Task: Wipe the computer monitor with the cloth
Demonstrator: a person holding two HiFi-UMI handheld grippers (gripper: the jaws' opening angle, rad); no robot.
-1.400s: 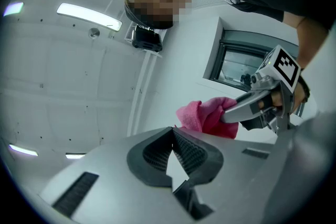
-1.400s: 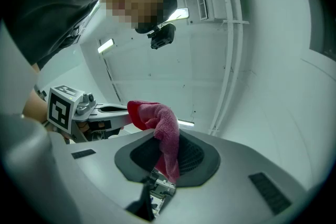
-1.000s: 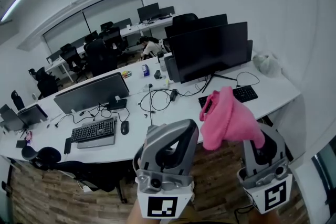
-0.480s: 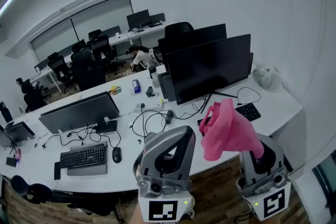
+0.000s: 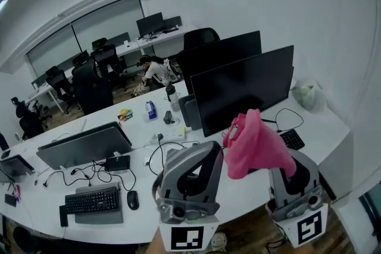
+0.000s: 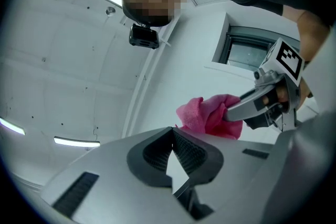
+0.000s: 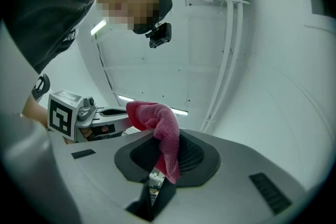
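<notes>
A wide black monitor (image 5: 241, 89) stands on the white desk (image 5: 324, 128), screen dark. My right gripper (image 5: 286, 171) is held up in front of it and is shut on a pink cloth (image 5: 253, 146), which bunches above the jaws and hangs over them. The right gripper view shows the cloth (image 7: 157, 123) pinched in that gripper (image 7: 160, 165). My left gripper (image 5: 199, 151) is raised beside it, shut with nothing held. In the left gripper view the jaws of this gripper (image 6: 173, 165) meet, with the cloth (image 6: 207, 115) beyond them.
A second black monitor (image 5: 220, 50) stands behind the first. A keyboard (image 5: 293, 138), cables (image 5: 158, 154), a bottle (image 5: 172, 97) and a white bag (image 5: 306, 95) lie on the desk. Leftward are another monitor (image 5: 86, 143), keyboard (image 5: 92, 200) and mouse (image 5: 132, 200). Office chairs (image 5: 92, 83) and a seated person (image 5: 158, 68) are behind.
The desk and the black monitor have come nearer and sit lower in the head view. Both grippers keep their pose, and the cloth stays in the right one.
</notes>
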